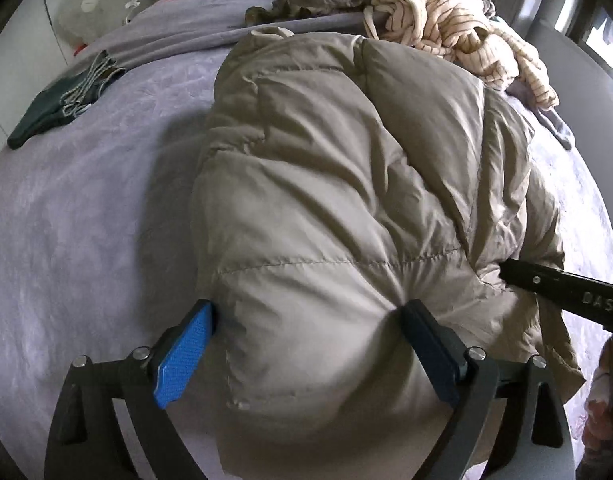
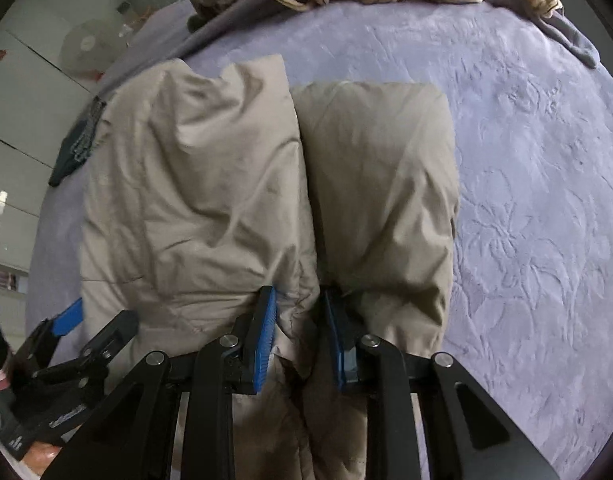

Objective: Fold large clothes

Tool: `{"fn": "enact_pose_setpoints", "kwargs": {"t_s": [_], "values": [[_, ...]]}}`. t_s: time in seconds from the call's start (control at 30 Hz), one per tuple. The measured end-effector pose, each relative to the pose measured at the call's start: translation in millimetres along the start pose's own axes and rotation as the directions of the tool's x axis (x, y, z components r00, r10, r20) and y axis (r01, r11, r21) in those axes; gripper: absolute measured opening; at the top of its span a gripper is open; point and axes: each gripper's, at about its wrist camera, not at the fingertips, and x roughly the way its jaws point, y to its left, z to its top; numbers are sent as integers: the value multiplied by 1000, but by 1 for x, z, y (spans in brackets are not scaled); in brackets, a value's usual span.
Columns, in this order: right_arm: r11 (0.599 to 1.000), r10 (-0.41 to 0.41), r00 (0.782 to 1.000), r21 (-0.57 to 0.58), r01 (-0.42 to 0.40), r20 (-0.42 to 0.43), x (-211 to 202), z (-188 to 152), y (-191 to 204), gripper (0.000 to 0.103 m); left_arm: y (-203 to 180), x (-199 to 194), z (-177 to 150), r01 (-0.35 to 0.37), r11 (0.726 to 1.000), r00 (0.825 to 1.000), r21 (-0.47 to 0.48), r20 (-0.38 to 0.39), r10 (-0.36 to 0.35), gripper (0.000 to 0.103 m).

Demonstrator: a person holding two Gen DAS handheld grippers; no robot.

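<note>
On the purple bed point(image 1: 86, 208) lies one big tan puffy coat point(image 1: 346, 200), folded into a fat bundle. Its near end is cut off below both views. Two grippers work on it. The left gripper point(image 1: 308, 322) has its jaws spread wide around the coat's near end. The right gripper point(image 2: 296, 308) has its jaws clenched on a pinch of coat. More clothes point(image 1: 446, 20) sit piled behind.

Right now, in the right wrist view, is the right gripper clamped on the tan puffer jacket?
Yes, the right gripper pinches a bunched fold of the tan puffer jacket.
</note>
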Motion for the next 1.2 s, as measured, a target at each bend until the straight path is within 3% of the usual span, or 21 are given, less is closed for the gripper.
{"fn": "enact_pose_setpoints", "kwargs": {"t_s": [0.27, 0.5, 0.67, 0.73, 0.87, 1.2], "values": [[999, 23, 1000, 33, -22, -21, -10, 0, -5, 26, 3, -14, 2, 0, 1000, 999, -11, -43, 0, 95], [998, 30, 1000, 55, -30, 2, -51, -14, 2, 29, 6, -38, -8, -10, 1000, 997, -9, -73, 9, 95], [997, 26, 1000, 67, -26, 5, -77, -38, 11, 29, 11, -59, -17, -8, 1000, 998, -12, -63, 7, 96], [997, 24, 1000, 78, -24, 1, -82, -47, 14, 29, 13, -68, -21, -6, 1000, 999, -3, -54, 6, 103], [995, 12, 1000, 102, -12, -6, -88, -67, 20, 29, 20, -85, -33, 0, 1000, 999, 17, -43, 0, 103], [992, -50, 999, 118, 51, -15, -107, -113, 46, 40, 35, -125, -56, -29, 996, 999, 89, -21, 31, 103]]}}
